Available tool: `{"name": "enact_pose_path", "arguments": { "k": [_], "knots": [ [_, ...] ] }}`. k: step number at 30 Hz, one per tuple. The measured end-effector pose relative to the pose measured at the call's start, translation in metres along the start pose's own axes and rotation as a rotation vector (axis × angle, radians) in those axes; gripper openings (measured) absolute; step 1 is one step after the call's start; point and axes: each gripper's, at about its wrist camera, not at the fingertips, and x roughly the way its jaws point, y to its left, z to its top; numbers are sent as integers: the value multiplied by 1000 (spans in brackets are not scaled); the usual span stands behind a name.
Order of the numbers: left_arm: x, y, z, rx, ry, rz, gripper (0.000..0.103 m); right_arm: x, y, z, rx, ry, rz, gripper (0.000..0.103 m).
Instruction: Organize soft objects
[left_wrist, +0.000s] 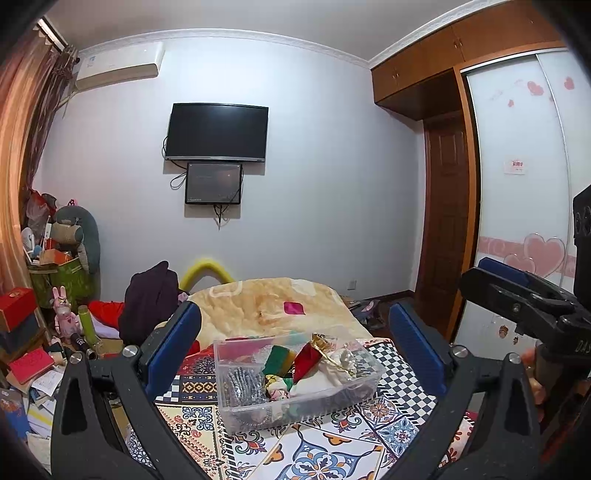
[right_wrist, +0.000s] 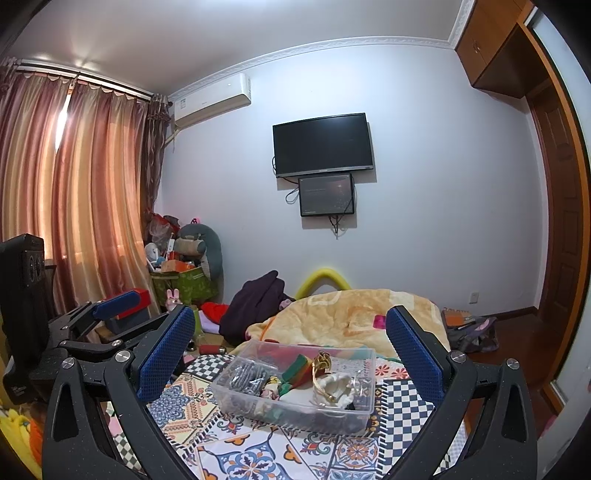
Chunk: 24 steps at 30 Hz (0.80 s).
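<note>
Wardrobe left-view only; curtains right-view.

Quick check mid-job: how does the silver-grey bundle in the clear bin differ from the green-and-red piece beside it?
The silver-grey bundle looks sparkly and stringy; the green-and-red piece is flat cloth in solid colour blocks. The bundle lies low at the left end of the clear bin; the cloth piece leans up nearer the middle. Both sit inside the bin, untouched by either gripper.

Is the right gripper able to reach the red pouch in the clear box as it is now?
Probably yes. The right gripper is open and empty, and the clear box has no lid. The red pouch lies near the top, beside a gold-trimmed white pouch it might brush.
</note>
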Motion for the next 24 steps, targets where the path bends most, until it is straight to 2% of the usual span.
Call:
{"name": "enact_pose_path", "arguments": {
  "k": [24],
  "knots": [
    [3, -3, 0, 10, 28, -5, 103, 5, 2, -3, -10, 22, -26, 103]
  ]
}}
